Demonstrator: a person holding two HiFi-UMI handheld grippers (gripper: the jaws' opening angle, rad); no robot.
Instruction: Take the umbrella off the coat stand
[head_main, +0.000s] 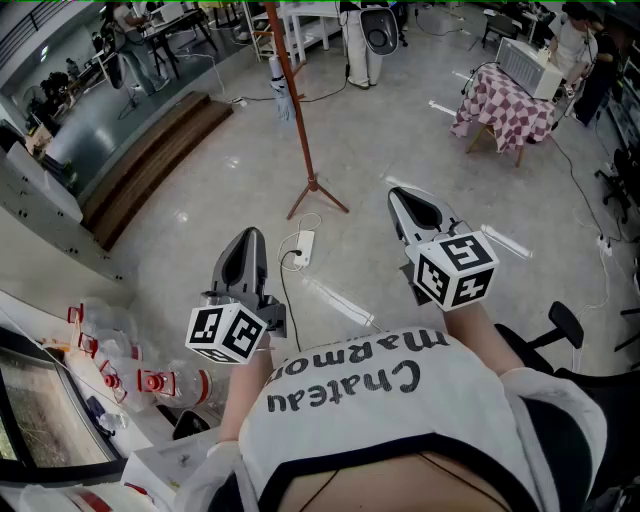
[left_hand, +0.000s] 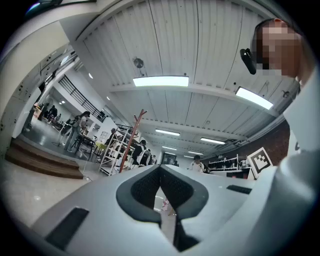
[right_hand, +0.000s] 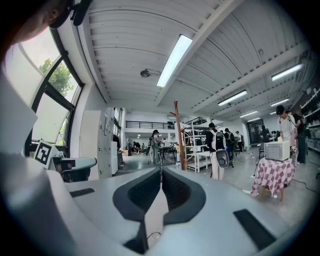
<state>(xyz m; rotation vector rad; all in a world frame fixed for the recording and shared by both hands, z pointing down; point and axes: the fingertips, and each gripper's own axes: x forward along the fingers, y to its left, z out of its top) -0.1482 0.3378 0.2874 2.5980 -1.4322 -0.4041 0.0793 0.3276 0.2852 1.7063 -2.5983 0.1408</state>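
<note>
The left gripper (head_main: 250, 237) and right gripper (head_main: 397, 196) are pale grey shells with dark ribbed pads (right_hand: 142, 192) lining the jaws. Behind each one's jaws sits a white cube (head_main: 455, 268) bearing black square markers. The shirt (head_main: 400, 425) is white with black lettering, apparently dark-trimmed.

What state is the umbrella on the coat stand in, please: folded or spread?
Folded. In the head view the umbrella hangs as a slim, closed bundle beside the pole of the coat stand.
</note>
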